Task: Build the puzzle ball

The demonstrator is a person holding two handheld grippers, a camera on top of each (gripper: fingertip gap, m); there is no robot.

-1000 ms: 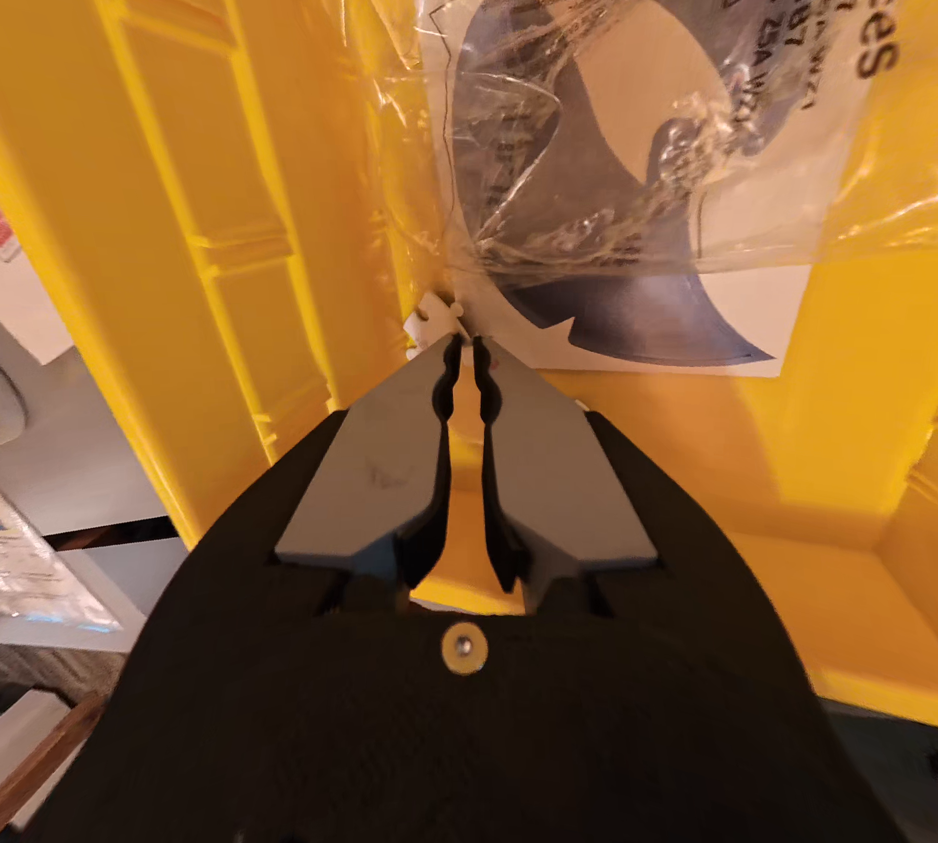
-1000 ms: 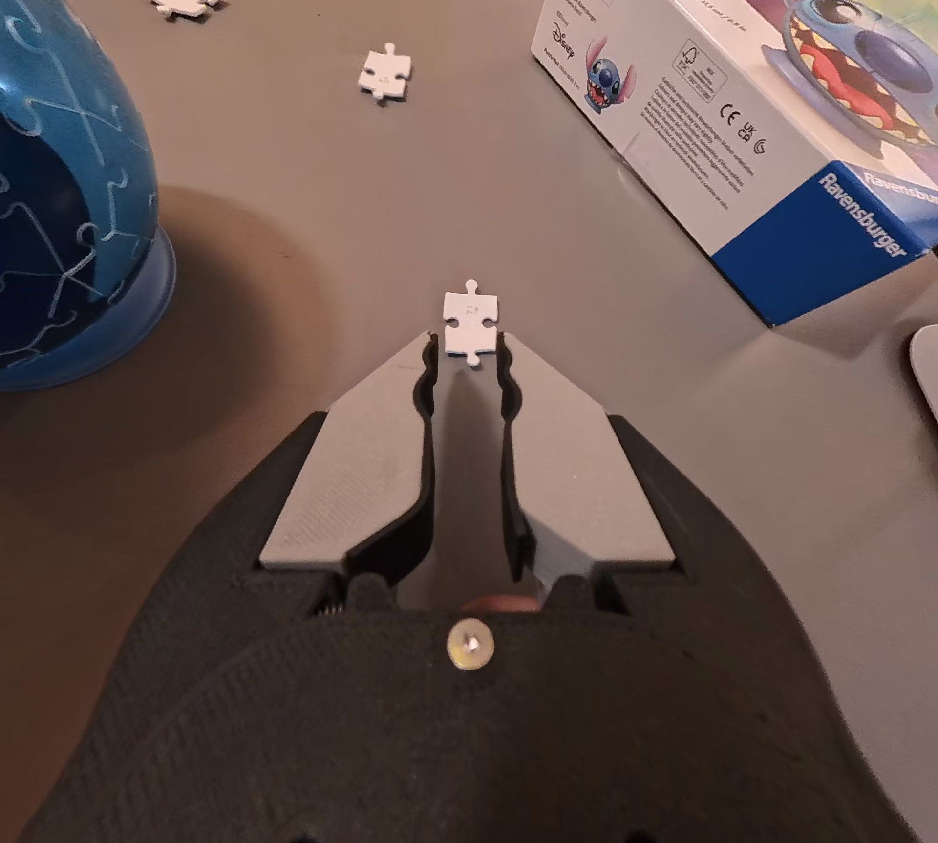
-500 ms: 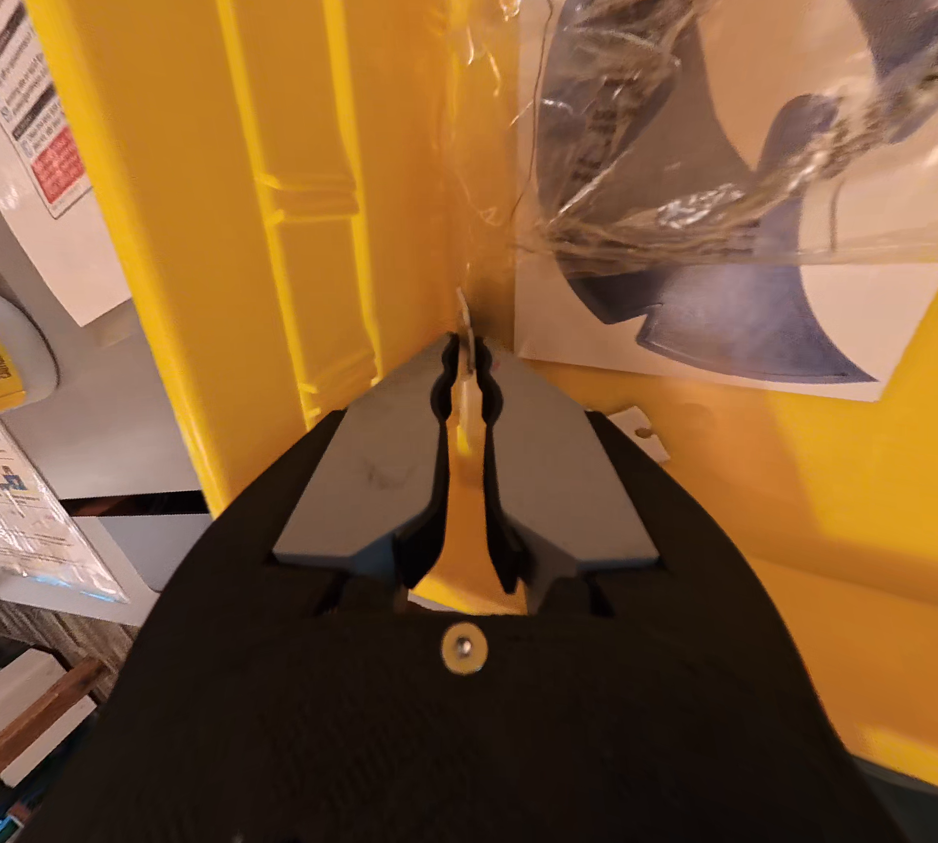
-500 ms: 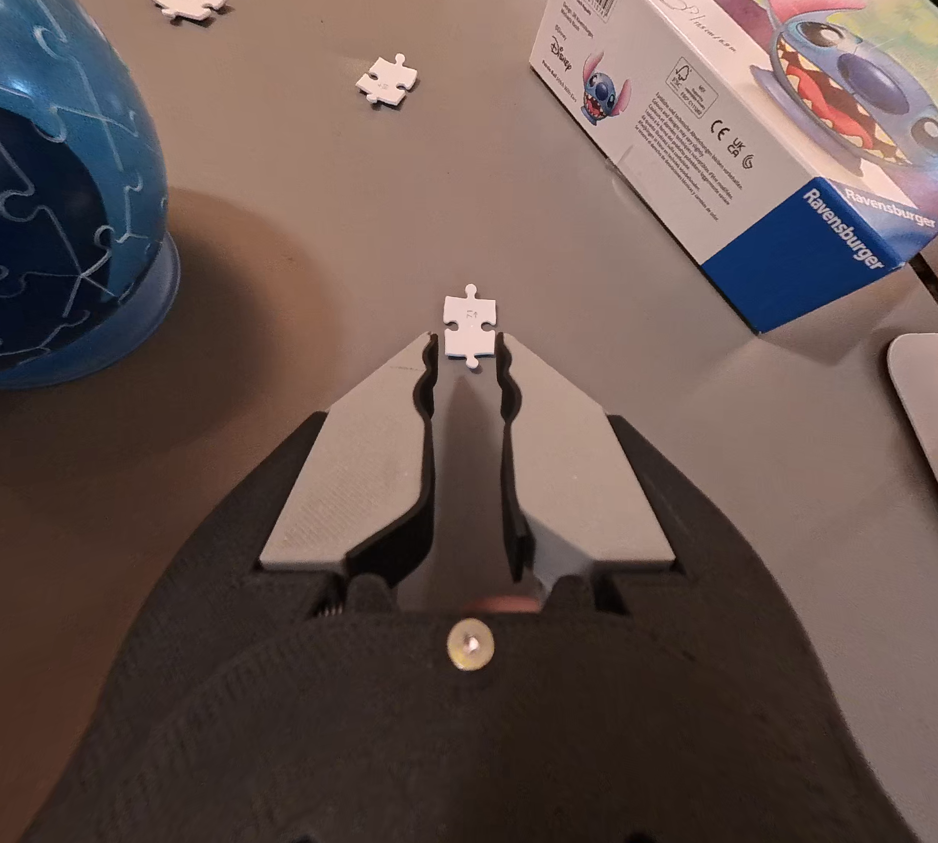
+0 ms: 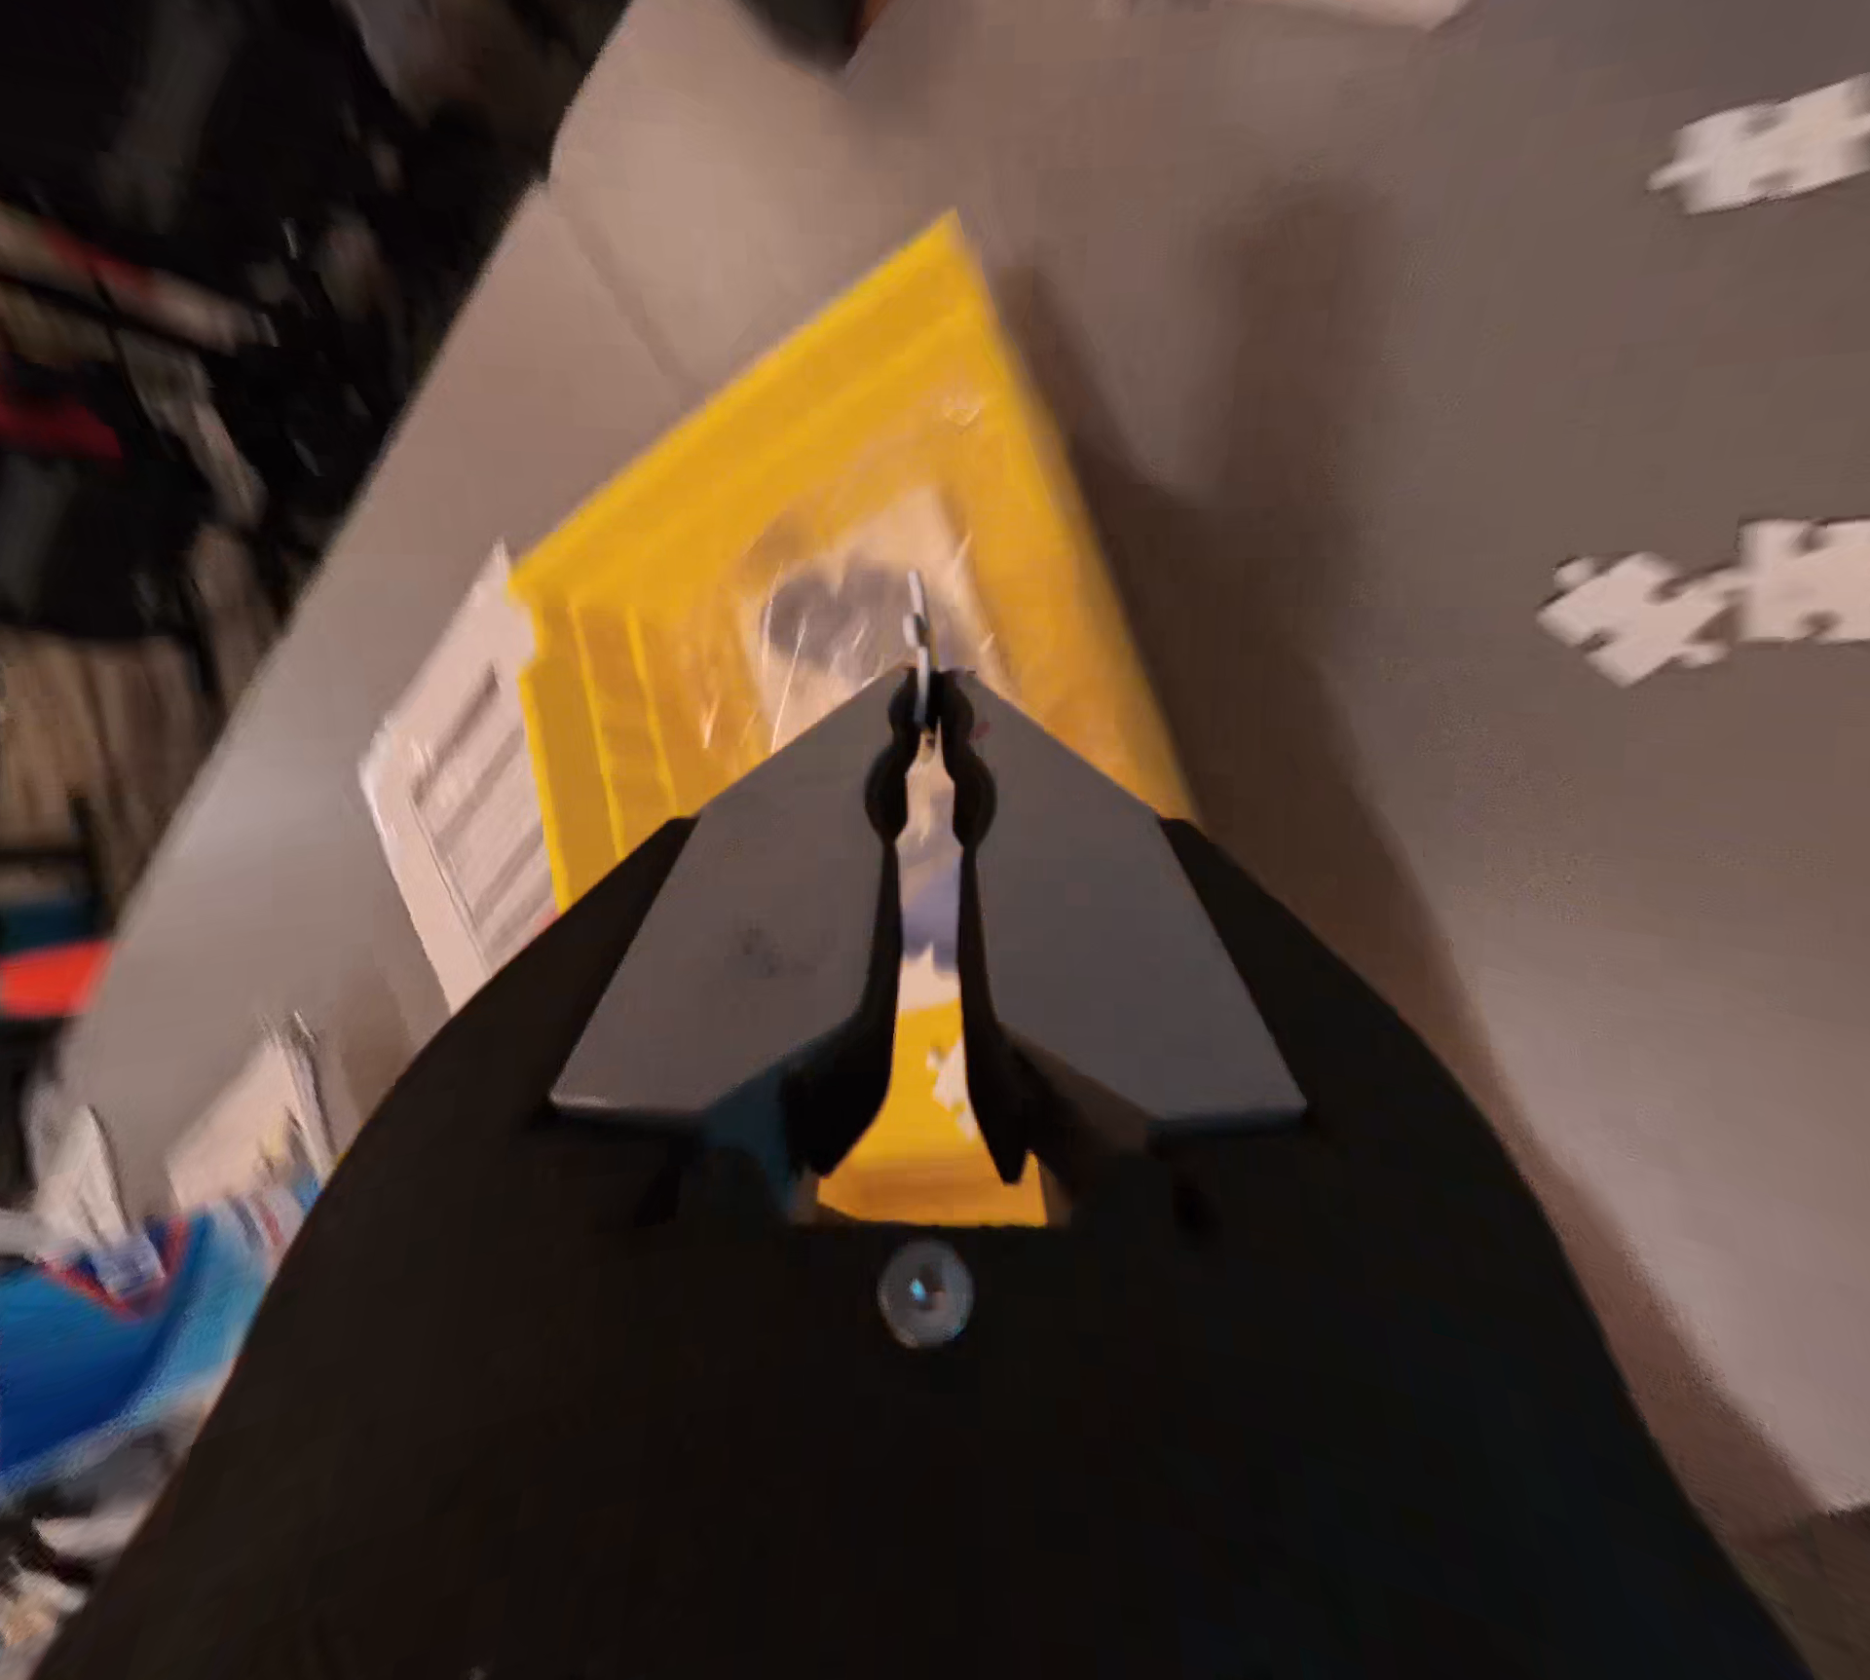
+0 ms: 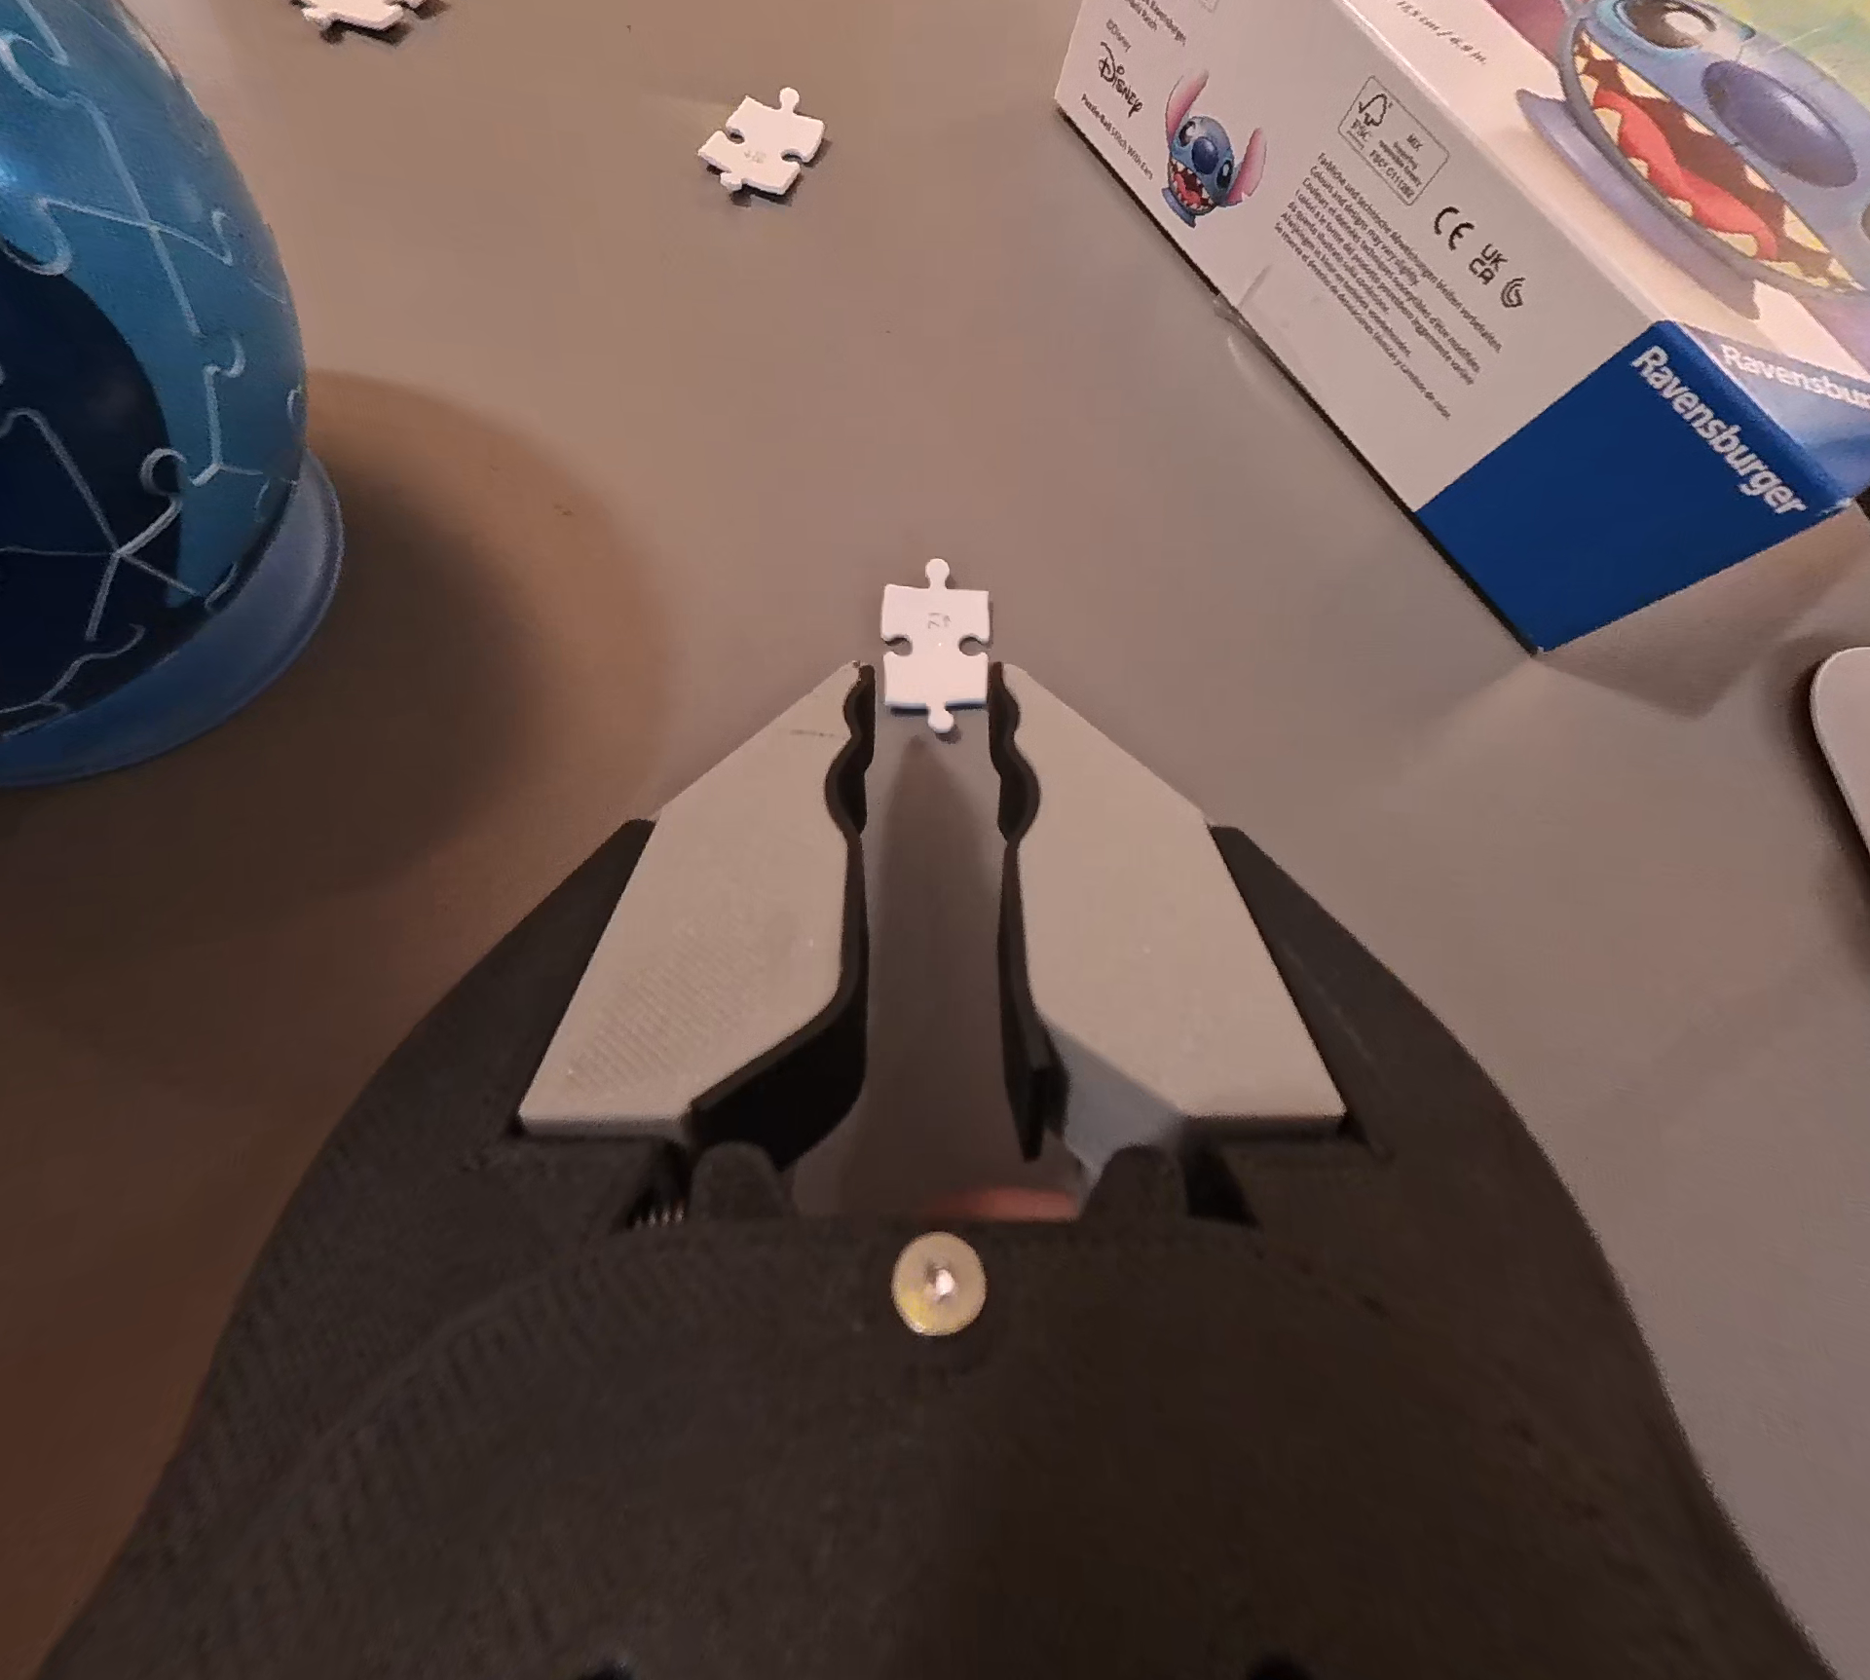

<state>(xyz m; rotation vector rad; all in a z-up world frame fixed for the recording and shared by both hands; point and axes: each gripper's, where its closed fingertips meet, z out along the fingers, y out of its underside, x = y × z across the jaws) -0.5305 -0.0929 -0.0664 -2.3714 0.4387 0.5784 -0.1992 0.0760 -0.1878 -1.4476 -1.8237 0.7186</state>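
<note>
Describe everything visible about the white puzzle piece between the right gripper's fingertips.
The puzzle piece is small and flat, white side up, with a thin blue edge showing at its near side. It has a knob at the far end, another at the near end, and notches on both sides. It sits level between the right gripper fingertips, above the grey table.

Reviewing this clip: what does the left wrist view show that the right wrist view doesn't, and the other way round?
Only the left wrist view shows the yellow bin with a clear plastic bag inside, and the left gripper shut on a thin white puzzle piece seen edge-on; the frame is motion-blurred.

Only the right wrist view shows the blue puzzle ball on its stand and the right gripper holding a white piece.

Both show the grey table, loose white pieces and the puzzle box.
</note>
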